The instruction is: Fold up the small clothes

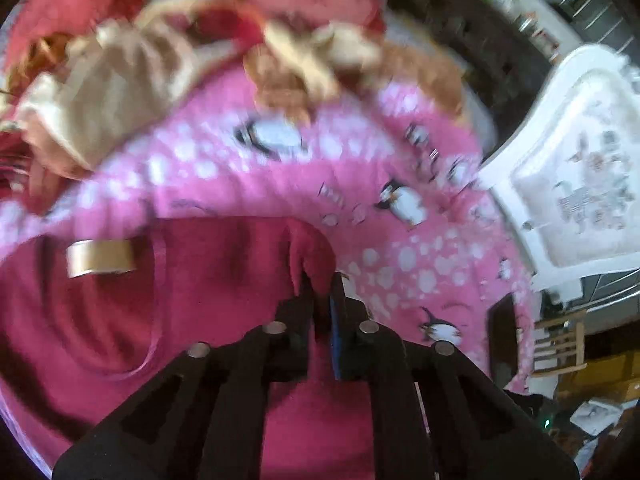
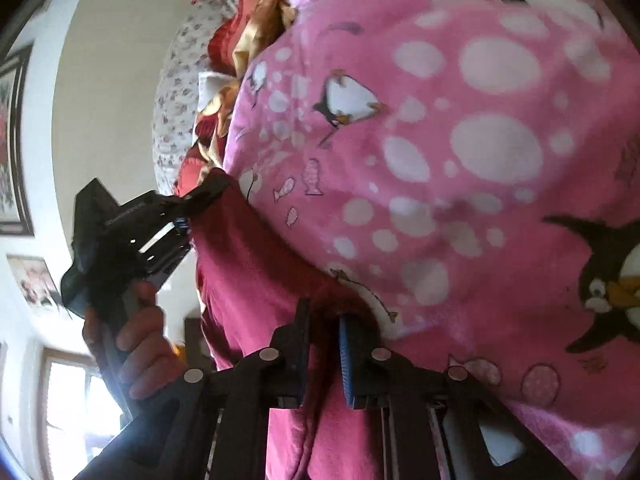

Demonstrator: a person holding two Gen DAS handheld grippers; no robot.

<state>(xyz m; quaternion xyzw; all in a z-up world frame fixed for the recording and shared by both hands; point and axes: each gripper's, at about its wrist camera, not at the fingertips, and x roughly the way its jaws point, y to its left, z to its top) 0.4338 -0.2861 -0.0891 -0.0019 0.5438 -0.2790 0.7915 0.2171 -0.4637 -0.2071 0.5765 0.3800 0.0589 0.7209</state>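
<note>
A: In the left wrist view, what does the left hand-held gripper (image 1: 322, 280) do?

B: Its jaws are clenched on a fold of the magenta garment (image 1: 192, 304). The garment lies on a pink fleece blanket with penguins (image 1: 400, 200), which covers the bed. A beige label (image 1: 100, 258) shows inside the garment, near its neckline. Behind the blanket there is a heap of red and beige clothes (image 1: 120, 92). At the right a white chair with a printed cushion (image 1: 580, 184) stands beside the bed. The picture is blurred.

A: And the right wrist view?

B: The right hand-held gripper (image 2: 324, 328) is also closed on the edge of the magenta garment (image 2: 256, 256), where it meets the blanket (image 2: 460, 140). The left hand-held gripper (image 2: 188, 208) pinches the other end of the same edge. A hand (image 2: 132, 344) holds its handle. The cloth hangs stretched between both grippers.
</note>
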